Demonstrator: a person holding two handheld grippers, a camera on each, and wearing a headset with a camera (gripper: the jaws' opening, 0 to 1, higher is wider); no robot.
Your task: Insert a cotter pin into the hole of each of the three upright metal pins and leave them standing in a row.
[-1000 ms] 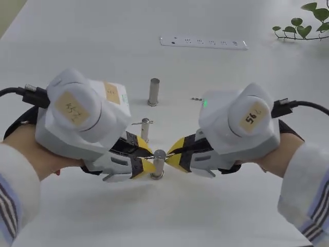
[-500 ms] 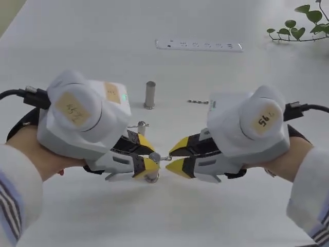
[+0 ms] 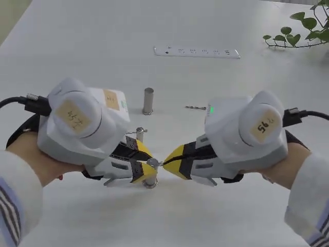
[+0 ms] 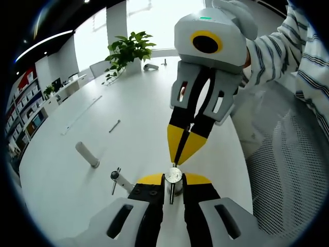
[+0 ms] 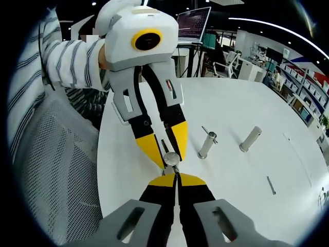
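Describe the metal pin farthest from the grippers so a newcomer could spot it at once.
From the white power strip on the table's far side, come toward the person: the first upright metal pin is it. The middle pin carries a cotter pin through its top and the nearest pin sits between the left gripper's jaws; this one stands bare.

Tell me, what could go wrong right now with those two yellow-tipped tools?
The thin cotter pin in the right gripper may miss the hole or bend against the nearest metal pin. The left gripper holding that pin sits close to the finished middle pin and might knock it over.
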